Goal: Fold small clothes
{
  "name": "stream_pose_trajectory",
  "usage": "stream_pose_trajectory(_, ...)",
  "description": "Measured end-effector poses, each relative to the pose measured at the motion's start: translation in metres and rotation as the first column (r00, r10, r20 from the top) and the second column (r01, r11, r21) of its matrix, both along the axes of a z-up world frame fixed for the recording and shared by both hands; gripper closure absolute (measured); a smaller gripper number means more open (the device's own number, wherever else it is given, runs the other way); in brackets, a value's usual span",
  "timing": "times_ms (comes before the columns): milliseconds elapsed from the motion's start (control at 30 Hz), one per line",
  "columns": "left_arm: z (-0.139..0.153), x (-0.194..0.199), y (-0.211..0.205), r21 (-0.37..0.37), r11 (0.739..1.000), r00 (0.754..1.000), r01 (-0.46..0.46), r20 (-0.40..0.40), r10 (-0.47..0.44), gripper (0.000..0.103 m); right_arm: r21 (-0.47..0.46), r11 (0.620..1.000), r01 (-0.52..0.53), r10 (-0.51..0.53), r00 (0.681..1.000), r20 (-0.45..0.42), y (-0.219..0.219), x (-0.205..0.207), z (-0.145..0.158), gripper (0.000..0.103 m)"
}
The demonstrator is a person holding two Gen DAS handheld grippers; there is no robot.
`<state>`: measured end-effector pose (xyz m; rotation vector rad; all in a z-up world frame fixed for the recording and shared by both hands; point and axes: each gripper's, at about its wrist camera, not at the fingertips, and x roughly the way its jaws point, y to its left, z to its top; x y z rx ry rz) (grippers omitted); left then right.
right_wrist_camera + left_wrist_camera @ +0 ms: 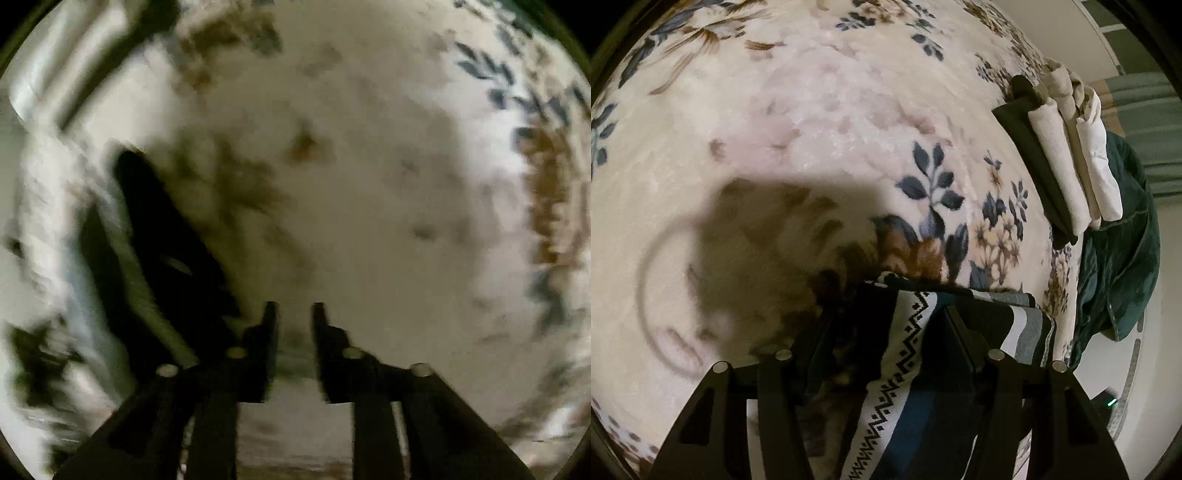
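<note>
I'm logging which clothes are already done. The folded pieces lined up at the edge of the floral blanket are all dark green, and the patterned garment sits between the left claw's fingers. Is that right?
Not quite. In the left wrist view the folded pieces on the floral blanket are mostly white or cream, beside one dark piece. The patterned garment does sit between the left claw fingers.
</note>
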<state>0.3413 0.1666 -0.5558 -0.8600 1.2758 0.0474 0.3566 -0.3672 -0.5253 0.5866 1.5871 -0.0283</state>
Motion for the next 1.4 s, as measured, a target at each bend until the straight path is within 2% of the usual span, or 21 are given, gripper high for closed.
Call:
stream_pose_trajectory(33,-0.001,0.001,-0.001,0.001,1.000,1.000,0.005,-0.002,-0.005,0.049,0.067,0.998,0.022,-0.026,0.998,0.054,0.001,0.008,0.005,0.046)
stream_pose_trajectory(100,-0.003,0.003,-0.002,-0.005,1.000,1.000,0.009,-0.004,-0.009,0.049,0.174,0.984,0.034,-0.058,0.989,0.134,0.009,0.033,0.009,0.038)
stream_pose_trajectory(267,-0.013,0.008,-0.008,-0.032,0.999,1.000,0.017,-0.004,-0.018,0.049,0.251,0.964,-0.087,0.057,0.991,0.123,0.058,0.105,-0.026,0.039)
stream_pose_trajectory(300,-0.011,0.008,-0.010,-0.010,1.000,1.000,0.012,0.016,-0.012,0.053,0.248,0.960,-0.133,0.099,0.984,0.147,0.072,0.115,-0.029,0.070)
stream_pose_trajectory(333,-0.009,0.008,-0.011,-0.001,1.000,0.999,0.010,0.040,-0.010,0.075,0.208,0.963,-0.169,0.134,0.976,0.172,0.082,0.124,-0.027,0.098)
stream_pose_trajectory(400,-0.005,0.010,-0.012,0.017,1.000,0.997,0.014,0.071,-0.016,0.081,0.117,0.973,-0.200,0.169,0.958,0.230,0.088,0.134,-0.013,0.100)
stream_pose_trajectory(500,-0.010,0.010,-0.009,0.002,1.000,0.997,-0.006,0.071,0.006,0.081,0.090,0.983,-0.158,0.126,0.948,0.294,0.085,0.146,0.002,0.100)
stream_pose_trajectory(567,-0.019,0.009,-0.002,-0.049,0.998,0.998,-0.041,0.042,0.043,0.077,0.064,0.983,-0.173,0.149,0.950,0.276,0.093,0.158,-0.004,0.100)
stream_pose_trajectory(633,-0.020,0.005,0.004,-0.096,0.993,0.997,-0.065,0.022,0.067,0.068,0.060,0.977,-0.204,0.190,0.964,0.186,0.094,0.158,-0.024,0.097)
stream_pose_trajectory(667,-0.016,0.001,0.007,-0.101,0.993,0.997,-0.068,0.020,0.071,0.066,0.076,0.976,-0.206,0.194,0.970,0.145,0.091,0.153,-0.031,0.091)
stream_pose_trajectory(700,-0.011,-0.003,0.008,-0.092,0.994,0.997,-0.065,0.027,0.068,0.062,0.076,0.981,-0.180,0.171,0.978,0.118,0.081,0.142,-0.031,0.078)
stream_pose_trajectory(767,0.005,-0.016,0.007,-0.010,0.999,0.999,-0.034,0.036,0.034,0.055,0.088,0.987,-0.137,0.122,0.980,0.154,0.058,0.115,-0.017,0.062)
stream_pose_trajectory(833,0.019,-0.033,0.004,0.096,0.995,0.999,0.012,0.031,-0.015,0.035,0.105,0.991,-0.083,0.065,0.983,0.172,0.034,0.073,-0.002,0.050)
stream_pose_trajectory(900,0.025,-0.051,0.000,0.179,0.983,0.999,0.036,-0.004,-0.036,0.026,0.130,0.991,-0.030,0.017,0.995,0.101,0.017,0.033,-0.006,0.044)
stream_pose_trajectory(1033,0.018,-0.085,-0.007,0.201,0.979,0.996,0.038,-0.093,-0.019,0.025,0.217,0.968,0.127,-0.111,0.990,-0.083,0.005,-0.023,-0.041,0.044)
stream_pose_trajectory(1133,0.010,-0.097,-0.013,0.181,0.983,0.991,0.036,-0.130,-0.013,0.025,0.369,0.907,0.202,-0.180,0.979,-0.093,0.016,-0.035,-0.061,0.046)
stream_pose_trajectory(1167,0.008,-0.100,-0.016,0.181,0.983,0.990,0.036,-0.139,-0.010,0.025,0.366,0.912,0.184,-0.172,0.983,-0.066,0.021,-0.034,-0.060,0.056)
stream_pose_trajectory(1200,0.006,-0.101,-0.018,0.181,0.983,0.989,0.035,-0.148,-0.008,0.025,0.281,0.949,0.143,-0.149,0.989,-0.001,0.025,-0.031,-0.051,0.088)
stream_pose_trajectory(1267,0.006,-0.102,-0.020,0.180,0.983,0.988,0.032,-0.156,-0.004,0.025,0.114,0.985,0.126,-0.127,0.992,-0.002,0.024,-0.026,-0.049,0.088)
stream_pose_trajectory(1367,0.008,-0.101,-0.025,0.186,0.982,0.989,0.035,-0.147,-0.008,0.025,0.121,0.981,0.152,-0.155,0.988,0.015,0.020,-0.021,-0.043,0.084)
stream_pose_trajectory(1400,0.008,-0.101,-0.025,0.187,0.982,0.989,0.036,-0.144,-0.009,0.025,0.083,0.989,0.121,-0.124,0.992,0.031,0.026,-0.016,-0.035,0.074)
